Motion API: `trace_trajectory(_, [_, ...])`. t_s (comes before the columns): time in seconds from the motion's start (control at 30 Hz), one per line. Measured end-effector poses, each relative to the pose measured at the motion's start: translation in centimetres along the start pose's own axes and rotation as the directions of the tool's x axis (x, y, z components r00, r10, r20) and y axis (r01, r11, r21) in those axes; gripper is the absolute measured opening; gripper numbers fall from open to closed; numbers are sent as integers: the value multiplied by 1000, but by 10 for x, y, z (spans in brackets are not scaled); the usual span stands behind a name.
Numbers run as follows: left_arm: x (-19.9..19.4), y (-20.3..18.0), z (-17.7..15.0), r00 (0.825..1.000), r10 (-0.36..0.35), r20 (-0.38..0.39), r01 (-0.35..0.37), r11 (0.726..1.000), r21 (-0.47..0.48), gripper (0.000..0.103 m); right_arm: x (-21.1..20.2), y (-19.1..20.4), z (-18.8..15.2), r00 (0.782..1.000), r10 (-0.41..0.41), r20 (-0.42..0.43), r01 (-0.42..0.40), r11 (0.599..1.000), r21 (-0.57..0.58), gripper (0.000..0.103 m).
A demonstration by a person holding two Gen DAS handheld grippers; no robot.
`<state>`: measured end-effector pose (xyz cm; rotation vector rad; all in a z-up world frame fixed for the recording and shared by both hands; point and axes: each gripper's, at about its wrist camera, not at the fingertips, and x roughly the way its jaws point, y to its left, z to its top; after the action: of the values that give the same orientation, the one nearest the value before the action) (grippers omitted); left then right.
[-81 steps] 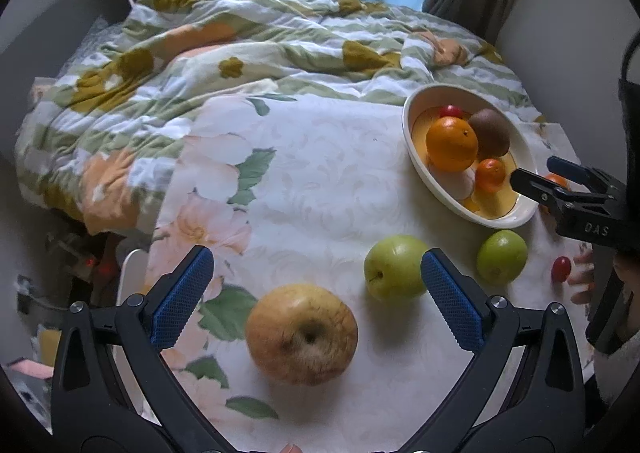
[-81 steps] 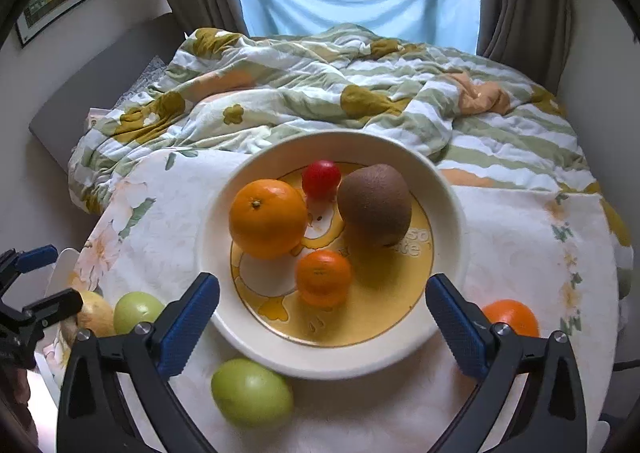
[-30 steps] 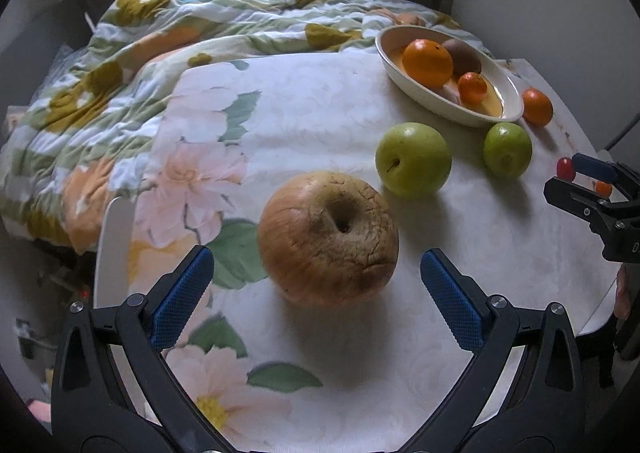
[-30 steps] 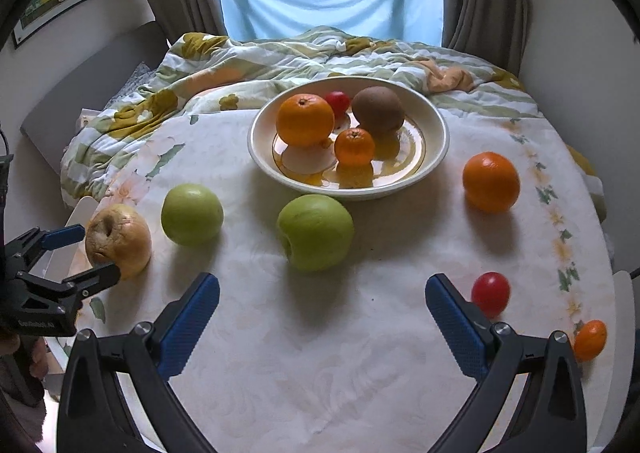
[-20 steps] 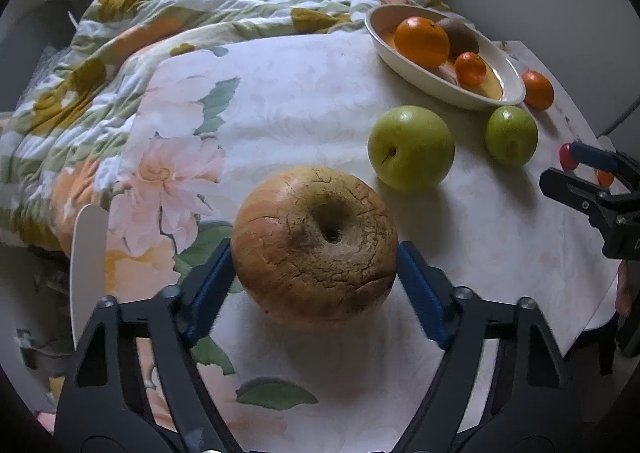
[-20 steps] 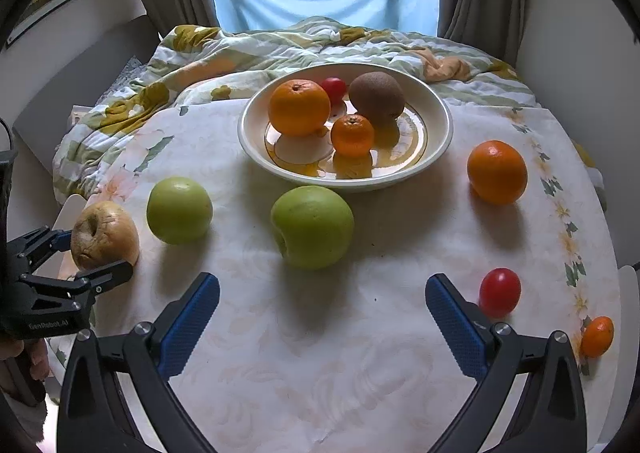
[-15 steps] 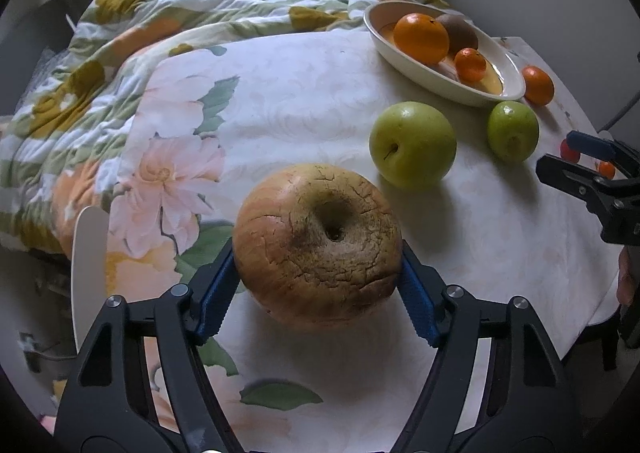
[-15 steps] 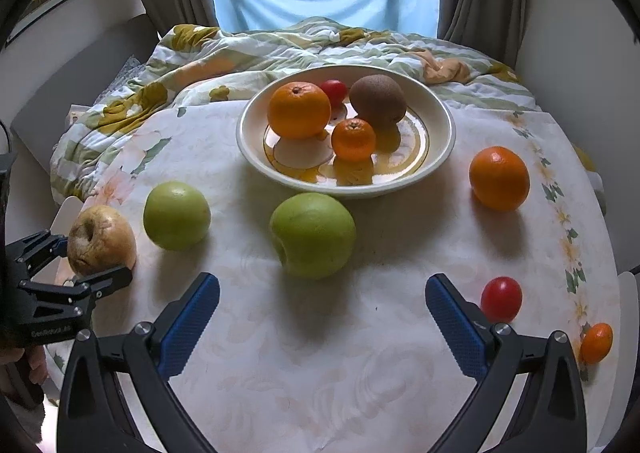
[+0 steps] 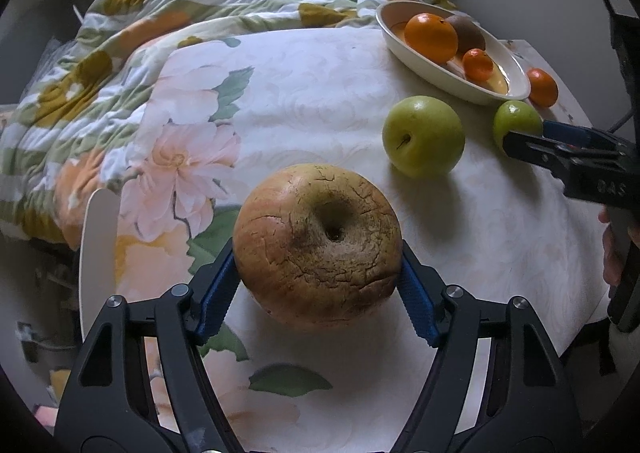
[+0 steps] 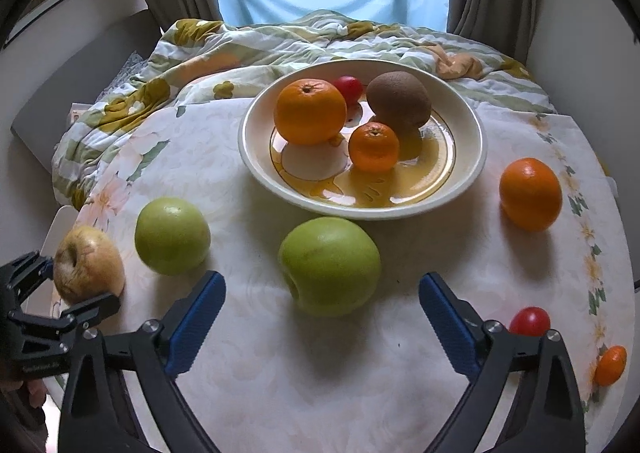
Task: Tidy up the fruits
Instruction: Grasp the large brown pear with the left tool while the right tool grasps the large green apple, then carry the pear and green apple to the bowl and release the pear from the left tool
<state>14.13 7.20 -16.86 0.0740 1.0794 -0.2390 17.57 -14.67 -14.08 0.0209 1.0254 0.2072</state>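
My left gripper (image 9: pixel 318 285) is shut on a wrinkled brown-yellow apple (image 9: pixel 318 243), its blue pads against both sides; the apple also shows at the left of the right wrist view (image 10: pixel 88 263). My right gripper (image 10: pixel 322 319) is open, and a green apple (image 10: pixel 330 265) lies just ahead of it between the fingers. A second green apple (image 10: pixel 172 235) lies to the left. A cream bowl (image 10: pixel 468 169) holds an orange (image 10: pixel 310 111), a mandarin (image 10: pixel 374 147), a kiwi (image 10: pixel 398 99) and a cherry tomato (image 10: pixel 348 87).
On the round table's floral cloth (image 10: pixel 280 365) lie a loose orange (image 10: pixel 530 193), a red cherry tomato (image 10: pixel 528 321) and a small orange tomato (image 10: pixel 610 365) near the right edge. A flowered quilt (image 10: pixel 280 45) is bunched behind the bowl. Walls stand close on both sides.
My left gripper has closed its pads on the wrinkled apple. My right gripper has drawn back from the bowl and then edged toward the green apple, staying open.
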Motion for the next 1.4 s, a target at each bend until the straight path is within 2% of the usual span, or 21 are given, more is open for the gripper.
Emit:
trace_trajectory(0.23, [-3, 2, -4, 1000, 5, -7, -5, 1000, -7, 80, 8, 1, 4, 1000, -18, -11, 18, 1000, 3, 80])
trace_trajectory(0.27, [-4, 2, -4, 1000, 4, -7, -4, 1000, -10, 80, 8, 2, 4, 1000, -24, -11, 24, 1000, 1, 74])
trace_trajectory(0.33, [-5, 3, -6, 1000, 4, -7, -4, 1000, -15, 80, 10, 3, 4, 999, -36, -19, 36, 999, -3, 69])
trace_trajectory(0.4, [-7, 3, -6, 1000, 3, -5, -3, 1000, -19, 80, 11, 3, 3, 999, -48, -23, 48, 999, -4, 56])
trace_trajectory(0.47, [-10, 3, -7, 1000, 2, 0, -2, 1000, -19, 80, 11, 2, 2, 998, -53, -23, 53, 999, -3, 50])
trace_trajectory(0.77, [-36, -1, -6, 999, -3, 37, 4, 999, -32, 80, -7, 5, -5, 999, -30, -19, 30, 1000, -2, 50])
trace_trajectory(1.03, [-67, -10, -1, 997, -23, 68, 25, 999, -24, 80, -48, 8, -5, 1000, -12, 6, 12, 1000, 0, 50])
trace_trajectory(1.4, [-111, -44, 32, 987, -52, 150, 52, 999, 1, 80, -108, -8, 7, 998, -10, 57, 10, 1000, 6, 50])
